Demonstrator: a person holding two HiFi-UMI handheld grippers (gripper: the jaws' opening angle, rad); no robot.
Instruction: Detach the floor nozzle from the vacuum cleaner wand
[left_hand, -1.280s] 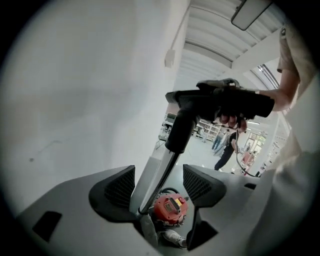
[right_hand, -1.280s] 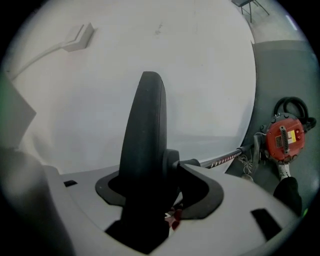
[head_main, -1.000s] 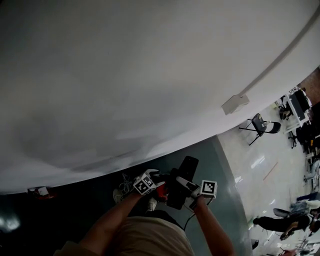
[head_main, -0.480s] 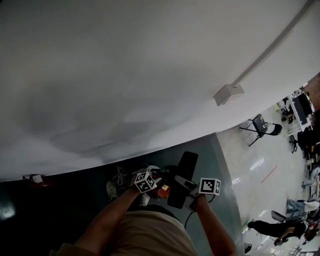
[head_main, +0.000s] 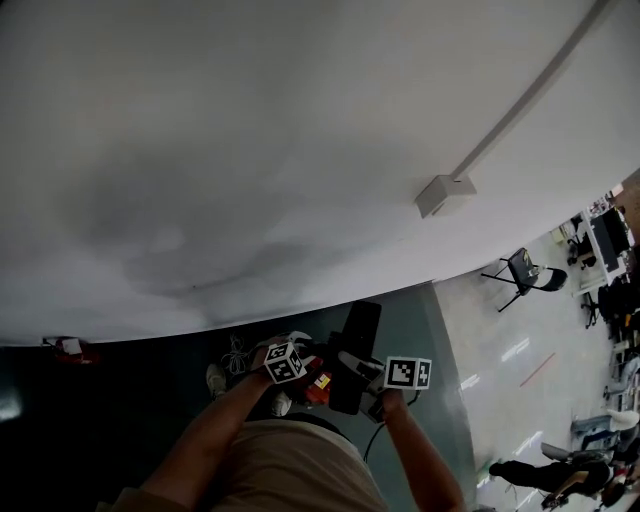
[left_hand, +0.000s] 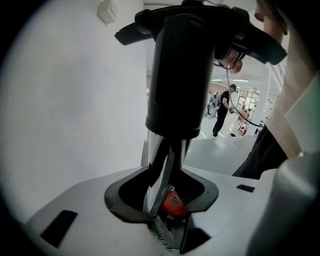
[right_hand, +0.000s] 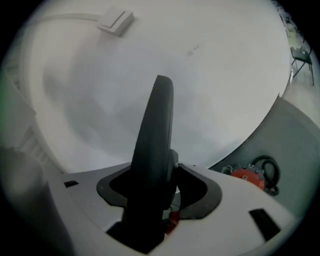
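Note:
In the head view both grippers meet on the vacuum part in front of the person's lap. The black floor nozzle (head_main: 352, 340) points away toward the wall. My left gripper (head_main: 300, 368) comes in from the left beside a red catch (head_main: 318, 385). In the left gripper view its jaws are closing, and the silver neck (left_hand: 161, 170) under a black tube (left_hand: 184, 75) sits between them, pressed. The red catch (left_hand: 173, 202) shows just behind the left gripper (left_hand: 162, 212). My right gripper (right_hand: 150, 215) is shut on the base of the black nozzle (right_hand: 156, 140), which stands up out of the jaws.
A white wall fills most of the views, with a small box (head_main: 438, 193) and a conduit on it. On the grey floor lie a red device with cables (right_hand: 248, 176) and shoes (head_main: 215, 380). A folding chair (head_main: 527, 270) and people (head_main: 535, 472) are far right.
Both grippers and the black nozzle have shifted a little left in the head view and rolled slightly. The head view itself has swung, so the wall box sits further left.

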